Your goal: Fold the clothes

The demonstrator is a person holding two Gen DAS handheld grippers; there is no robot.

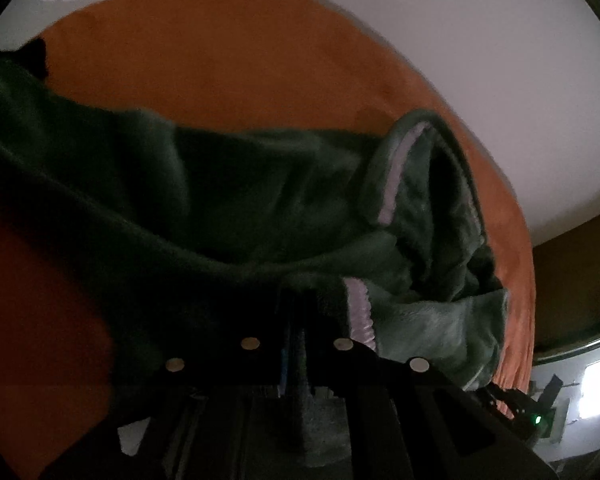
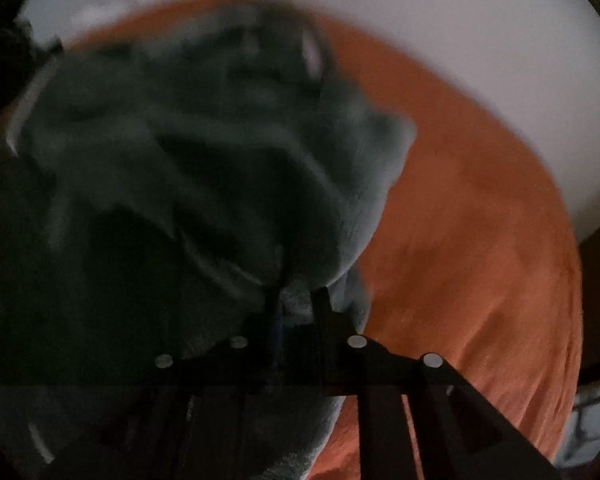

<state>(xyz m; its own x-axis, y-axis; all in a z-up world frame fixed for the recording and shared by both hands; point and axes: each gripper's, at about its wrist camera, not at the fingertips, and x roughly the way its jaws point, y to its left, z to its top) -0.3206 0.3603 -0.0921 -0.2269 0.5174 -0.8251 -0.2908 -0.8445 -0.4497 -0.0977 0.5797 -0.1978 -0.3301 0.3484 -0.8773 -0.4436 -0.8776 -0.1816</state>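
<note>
Two grippers pinch one dark green fleece garment (image 1: pixel 228 200) with pale lilac trim, lying on an orange cloth-covered surface (image 1: pixel 220 60). The left gripper (image 1: pixel 300 312) has its fingers closed tight on a trimmed edge. The right gripper (image 2: pixel 296 304) has narrowed its fingers around a bunched fold; that view is blurred.

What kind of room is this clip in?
Probably a bedroom, though little shows: a dark green fleece garment lies on a soft orange bed cover, beside a plain white wall.
</note>
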